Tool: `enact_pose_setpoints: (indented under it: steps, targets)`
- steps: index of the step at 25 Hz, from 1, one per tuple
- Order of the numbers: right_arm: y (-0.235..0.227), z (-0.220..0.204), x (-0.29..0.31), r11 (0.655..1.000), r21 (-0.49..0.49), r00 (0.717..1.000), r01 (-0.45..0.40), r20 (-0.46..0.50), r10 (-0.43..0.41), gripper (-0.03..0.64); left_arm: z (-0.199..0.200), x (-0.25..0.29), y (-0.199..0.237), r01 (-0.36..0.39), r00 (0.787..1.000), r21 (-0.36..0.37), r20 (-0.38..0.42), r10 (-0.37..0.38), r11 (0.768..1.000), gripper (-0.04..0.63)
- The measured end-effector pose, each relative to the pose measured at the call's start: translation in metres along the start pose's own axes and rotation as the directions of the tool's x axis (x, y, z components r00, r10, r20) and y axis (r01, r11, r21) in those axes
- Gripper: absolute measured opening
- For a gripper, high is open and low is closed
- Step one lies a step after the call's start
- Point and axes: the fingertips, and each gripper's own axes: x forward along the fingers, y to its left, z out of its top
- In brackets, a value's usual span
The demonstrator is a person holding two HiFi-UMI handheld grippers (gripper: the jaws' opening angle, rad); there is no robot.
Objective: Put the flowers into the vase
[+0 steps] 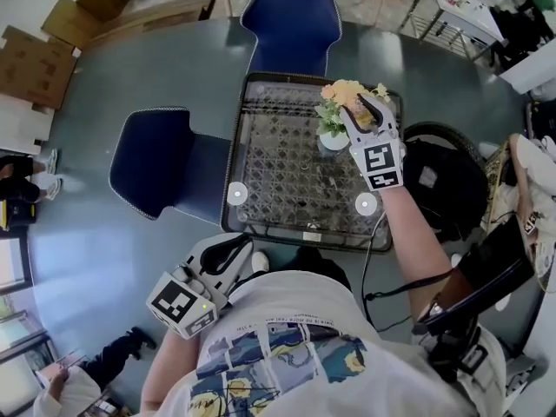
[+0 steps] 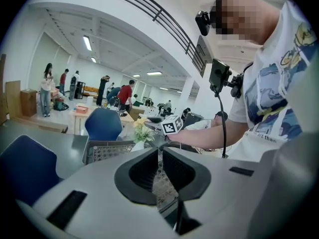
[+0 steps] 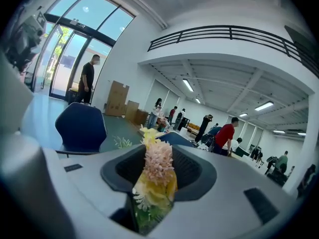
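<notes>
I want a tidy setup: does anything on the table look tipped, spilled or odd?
Nothing stands out. The white vase stands upright on the mesh table with the flowers in it, and nothing is spilled.

Flowers point(image 3: 155, 171) are pink and yellow, vase point(image 1: 333, 142) white.

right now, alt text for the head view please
From above, the right gripper has its jaws around flowers standing in a white vase on a mesh table. The left gripper hangs low by the person's shirt.

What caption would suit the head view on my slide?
Right gripper with the flowers between its jaws, at the white vase on a wire-mesh table.
</notes>
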Motion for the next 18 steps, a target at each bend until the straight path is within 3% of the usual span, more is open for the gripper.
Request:
enact_pose_setpoints:
  steps: [6, 10, 18]
  targets:
    - [0.001, 0.001, -0.028, 1.0, 0.023, 1.0, -0.016, 0.026, 0.015, 0.199, -0.01, 0.012, -0.014, 0.047, 0.999, 0.022, 0.012, -0.047, 0.999, 0.012]
    - [0.014, 0.008, -0.057, 0.999, 0.035, 1.0, -0.001, 0.016, 0.001, 0.201, -0.013, 0.007, -0.022, 0.096, 0.995, 0.036, 0.021, -0.097, 0.995, 0.012]
    - [0.099, -0.006, -0.134, 0.982, 0.187, 0.996, 0.021, -0.084, -0.005, 0.199, -0.03, -0.019, -0.039, 0.254, 0.967, 0.073, 0.009, -0.255, 0.964, 0.012]
